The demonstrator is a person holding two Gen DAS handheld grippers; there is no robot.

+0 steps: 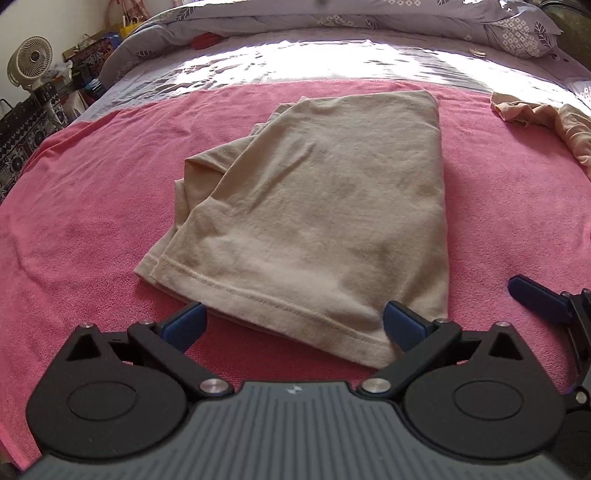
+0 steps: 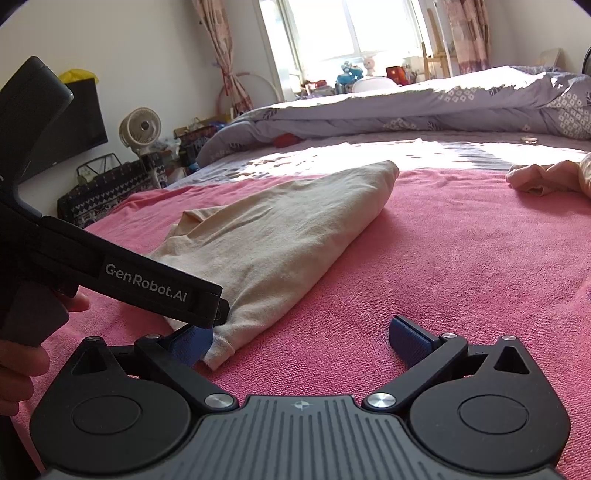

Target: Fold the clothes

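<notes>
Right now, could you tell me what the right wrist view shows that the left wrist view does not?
Only the right wrist view shows the window, the curtains and a hand on the left gripper's handle. Only the left wrist view shows the hem of the shirt from above. Both show the shirt, fan, pink towel, a second garment and both grippers open.

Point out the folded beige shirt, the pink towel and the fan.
beige shirt (image 1: 325, 206), left wrist view, middle of top layer
pink towel (image 1: 92, 221), left wrist view, bare left part
fan (image 2: 140, 127), right wrist view, front grille
</notes>
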